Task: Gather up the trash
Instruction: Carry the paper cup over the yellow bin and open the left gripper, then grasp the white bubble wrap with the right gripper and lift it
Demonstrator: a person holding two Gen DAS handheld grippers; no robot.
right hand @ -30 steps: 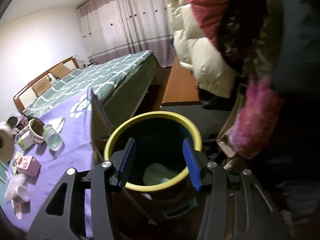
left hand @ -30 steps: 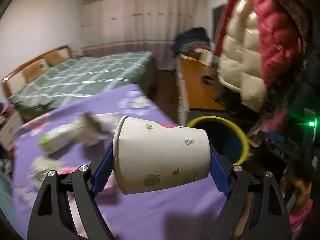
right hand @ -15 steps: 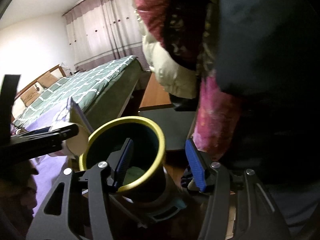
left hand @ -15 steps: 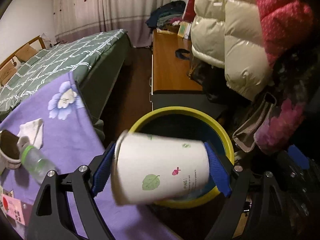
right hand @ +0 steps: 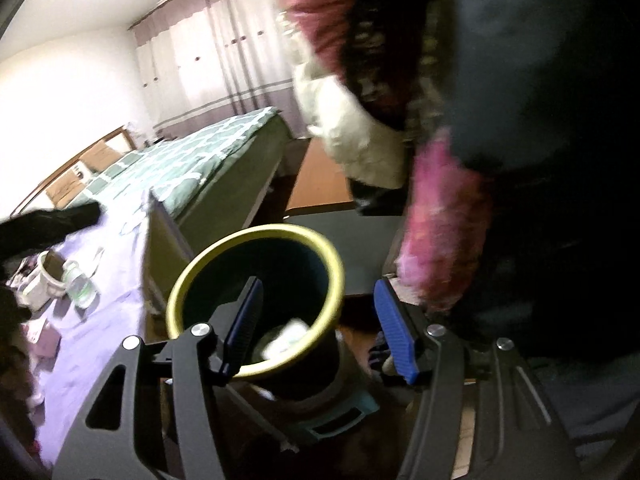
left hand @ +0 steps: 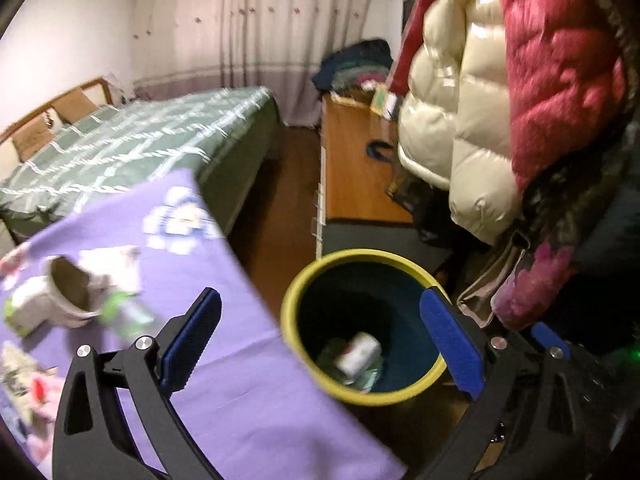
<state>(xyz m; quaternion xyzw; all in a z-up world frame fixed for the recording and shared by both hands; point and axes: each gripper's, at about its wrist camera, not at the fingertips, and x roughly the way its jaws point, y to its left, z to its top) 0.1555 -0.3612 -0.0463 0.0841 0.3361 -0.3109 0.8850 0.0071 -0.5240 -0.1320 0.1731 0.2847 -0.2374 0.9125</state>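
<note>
Trash in the form of a paper cup (left hand: 358,356), half a second ago clamped in the left gripper (left hand: 320,336), is now seen lying inside the yellow-rimmed bin (left hand: 288,320), the jaws having just been opened wide and left empty, so another piece can be fetched.

Home bedroom: bed (left hand: 132,148) with green checked cover and wooden headboard (left hand: 60,104), full-length curtains (left hand: 256,28), puffer jackets (left hand: 500,92) hanging over a wooden cabinet (left hand: 352,168), purple flowered cloth (left hand: 224,344) on a table beside a yellow-rimmed bin (left hand: 316,372).
</note>
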